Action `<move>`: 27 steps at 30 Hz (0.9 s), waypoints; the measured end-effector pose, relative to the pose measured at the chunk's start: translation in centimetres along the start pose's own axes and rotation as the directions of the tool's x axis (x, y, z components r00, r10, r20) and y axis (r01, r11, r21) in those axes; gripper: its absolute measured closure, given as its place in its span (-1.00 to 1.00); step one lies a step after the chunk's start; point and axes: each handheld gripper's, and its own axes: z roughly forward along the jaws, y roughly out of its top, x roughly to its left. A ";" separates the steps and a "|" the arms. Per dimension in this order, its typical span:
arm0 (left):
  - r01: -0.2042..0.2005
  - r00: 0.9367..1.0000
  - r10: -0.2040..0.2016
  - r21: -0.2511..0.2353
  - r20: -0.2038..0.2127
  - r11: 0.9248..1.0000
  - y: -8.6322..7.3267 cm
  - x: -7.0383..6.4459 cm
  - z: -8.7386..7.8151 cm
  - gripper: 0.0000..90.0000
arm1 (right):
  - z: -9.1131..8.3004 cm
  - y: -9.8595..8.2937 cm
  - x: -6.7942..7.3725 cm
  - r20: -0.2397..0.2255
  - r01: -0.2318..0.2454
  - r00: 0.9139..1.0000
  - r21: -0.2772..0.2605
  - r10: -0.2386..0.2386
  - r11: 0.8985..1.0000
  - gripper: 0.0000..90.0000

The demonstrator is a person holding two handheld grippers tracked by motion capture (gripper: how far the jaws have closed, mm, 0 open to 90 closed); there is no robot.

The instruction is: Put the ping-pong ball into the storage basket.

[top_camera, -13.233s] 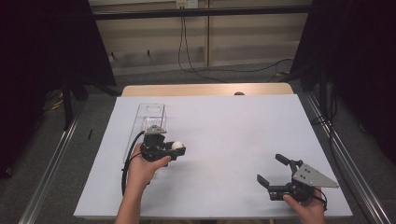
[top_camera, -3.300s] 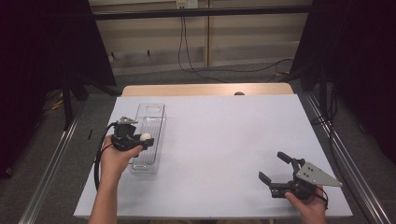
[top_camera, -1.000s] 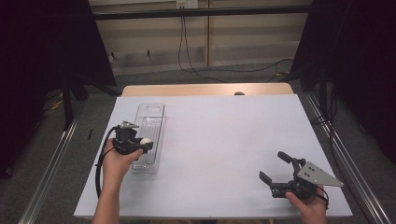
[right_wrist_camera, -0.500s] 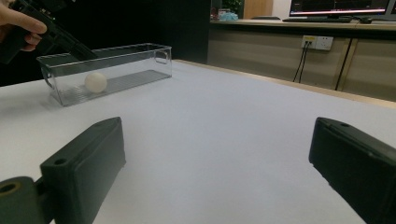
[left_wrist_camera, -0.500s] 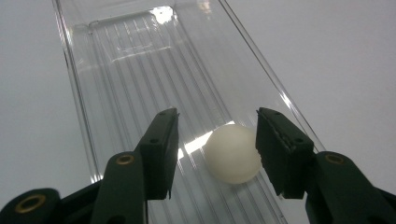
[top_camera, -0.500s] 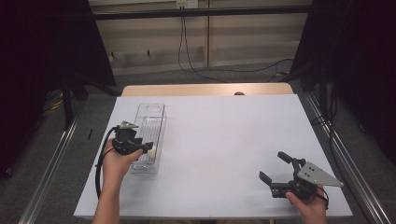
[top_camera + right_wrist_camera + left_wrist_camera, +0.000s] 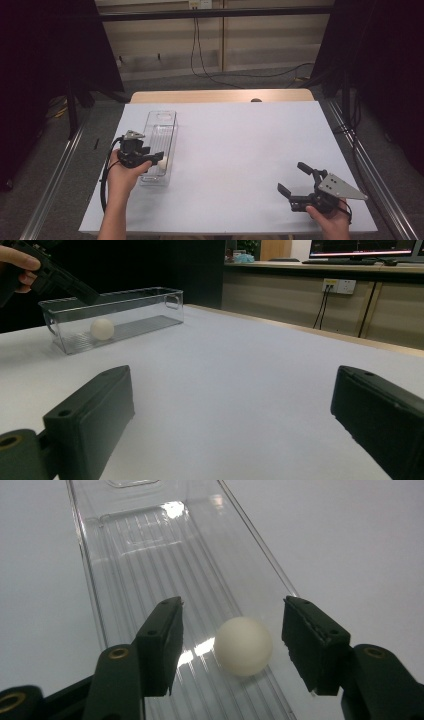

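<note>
A white ball (image 7: pixel 163 162) lies on the ribbed floor of a long clear plastic bin (image 7: pixel 163 131), near the bin's near end. My left gripper (image 7: pixel 157 160) hovers just over that end, open, its jaws to either side of the ball (image 7: pixel 243 645) and apart from it. The bin (image 7: pixel 150 555) runs away from the jaws. My right gripper (image 7: pixel 291 176) rests low at the table's near right corner, open, nothing between its jaws. From the right gripper (image 7: pixel 232 390), the ball (image 7: pixel 102 329) shows inside the bin (image 7: pixel 131 302) at the far left.
The white table top (image 7: pixel 240 150) stretches wide between the two grippers. Its wooden back edge (image 7: pixel 220 96) meets a wall with cables. Metal rails (image 7: pixel 55 180) run along both sides of the table.
The left gripper has opened over the bin's near end and let go of the white ball, which now lies on the bin floor. The right gripper has stayed put.
</note>
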 end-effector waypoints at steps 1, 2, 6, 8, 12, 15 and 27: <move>0.014 1.000 -0.014 -0.009 0.011 1.000 0.0 -0.1 0.0 -0.08 | 0.0 0.0 0.0 -0.002 0.001 1.000 0.000 -0.001 1.000 -0.93; 0.007 1.000 -0.007 -0.008 0.011 1.000 0.0 0.0 -0.1 -0.09 | 0.0 0.0 0.0 -0.006 0.003 1.000 0.003 -0.003 1.000 -0.93; 0.013 1.000 -0.012 -0.026 0.016 1.000 -0.1 -0.3 -0.3 -0.13 | 0.1 0.0 0.0 -0.004 0.004 1.000 0.000 -0.004 1.000 -0.93; 0.002 1.000 -0.001 -0.027 0.013 1.000 -0.1 -0.3 -0.5 -0.16 | 0.1 0.0 0.0 -0.005 0.004 1.000 0.001 -0.004 1.000 -0.93; 0.017 1.000 -0.016 -0.049 0.021 0.999 0.0 -0.4 -0.6 -0.22 | 0.0 0.0 0.0 -0.006 0.009 1.000 0.004 -0.009 1.000 -0.93; 0.008 1.000 -0.007 -0.052 0.020 0.999 -0.1 -0.4 -0.8 -0.27 | 0.0 0.0 0.0 0.001 0.003 1.000 0.001 -0.003 1.000 -0.93; 0.025 0.999 -0.022 -0.121 0.030 0.992 -0.6 -0.8 -1.2 -0.51 | 0.1 0.0 0.0 0.002 0.006 1.000 0.000 -0.006 1.000 -0.93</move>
